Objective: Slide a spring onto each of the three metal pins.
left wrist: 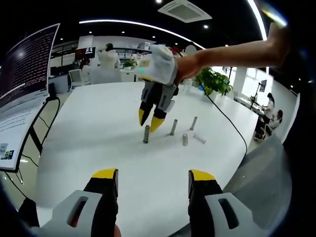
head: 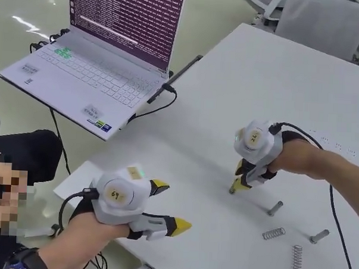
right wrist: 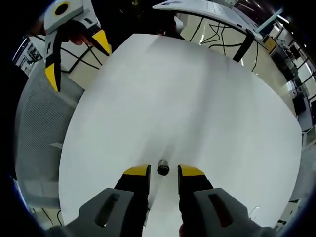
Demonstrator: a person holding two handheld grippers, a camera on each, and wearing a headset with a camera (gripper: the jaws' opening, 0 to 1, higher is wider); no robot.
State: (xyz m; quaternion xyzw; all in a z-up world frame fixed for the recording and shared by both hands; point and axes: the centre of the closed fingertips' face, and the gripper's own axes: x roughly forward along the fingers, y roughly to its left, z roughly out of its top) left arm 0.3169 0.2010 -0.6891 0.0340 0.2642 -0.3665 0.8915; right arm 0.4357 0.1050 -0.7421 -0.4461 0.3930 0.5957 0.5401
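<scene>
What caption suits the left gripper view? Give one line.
Right gripper poised over an upright spring on the white table, framed by the open fingers of the left gripper.

Wht table [head: 247,84], ylw-tipped jaws, silver pins [head: 275,208]
</scene>
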